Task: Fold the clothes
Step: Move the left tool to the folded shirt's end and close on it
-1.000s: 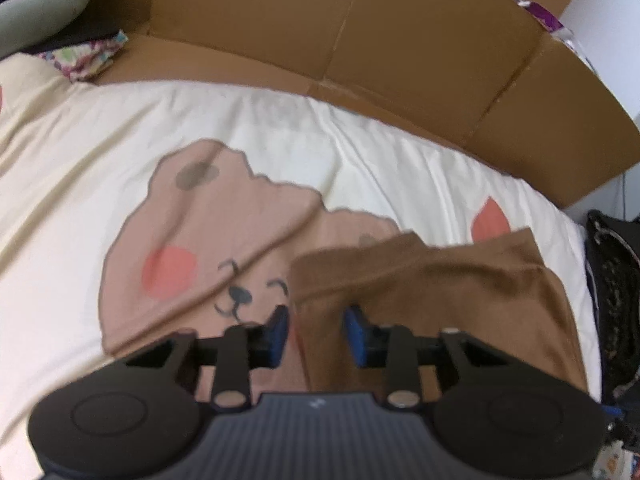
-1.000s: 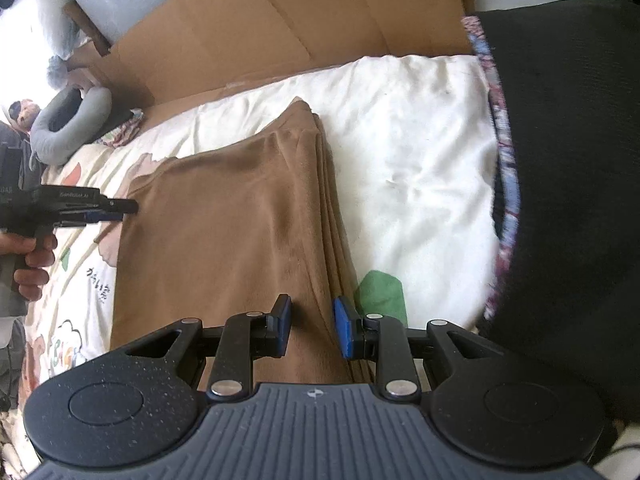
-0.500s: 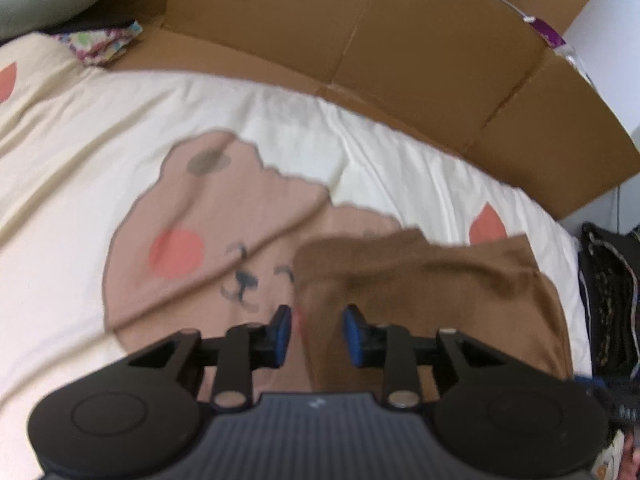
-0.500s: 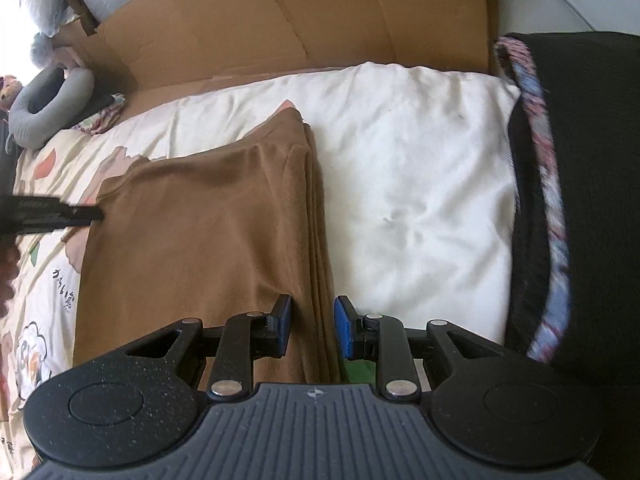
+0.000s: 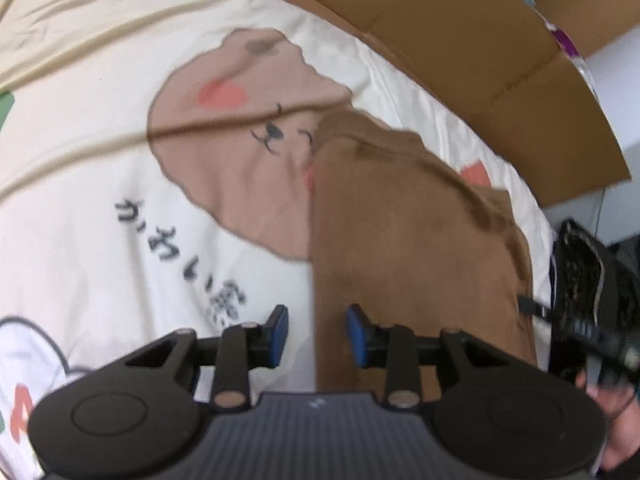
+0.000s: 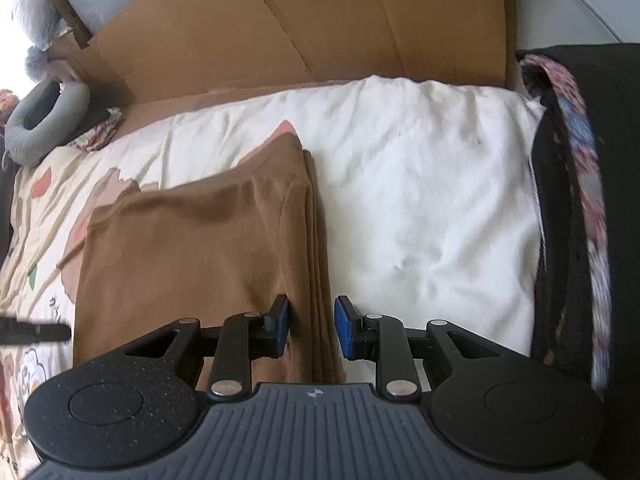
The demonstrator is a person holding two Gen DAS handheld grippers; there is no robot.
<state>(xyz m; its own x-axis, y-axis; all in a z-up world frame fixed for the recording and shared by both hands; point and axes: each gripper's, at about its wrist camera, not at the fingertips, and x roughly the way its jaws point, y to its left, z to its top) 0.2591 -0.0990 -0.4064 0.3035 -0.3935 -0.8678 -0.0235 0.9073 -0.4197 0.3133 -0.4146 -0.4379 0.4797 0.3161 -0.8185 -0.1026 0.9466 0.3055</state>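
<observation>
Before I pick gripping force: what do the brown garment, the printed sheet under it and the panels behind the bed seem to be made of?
The brown garment looks like soft matte knit, perhaps cotton jersey: it drapes in limp stacked layers. The printed sheet seems thin woven cotton, matte and finely creased. The panels are plain corrugated cardboard, judging by the dull brown face and straight fold lines.

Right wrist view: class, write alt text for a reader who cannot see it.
A folded brown garment lies on a white sheet; its layered right edge sits between the open blue-padded right tongs. Cardboard stands behind, and dark fabric lies to the right.
</observation>
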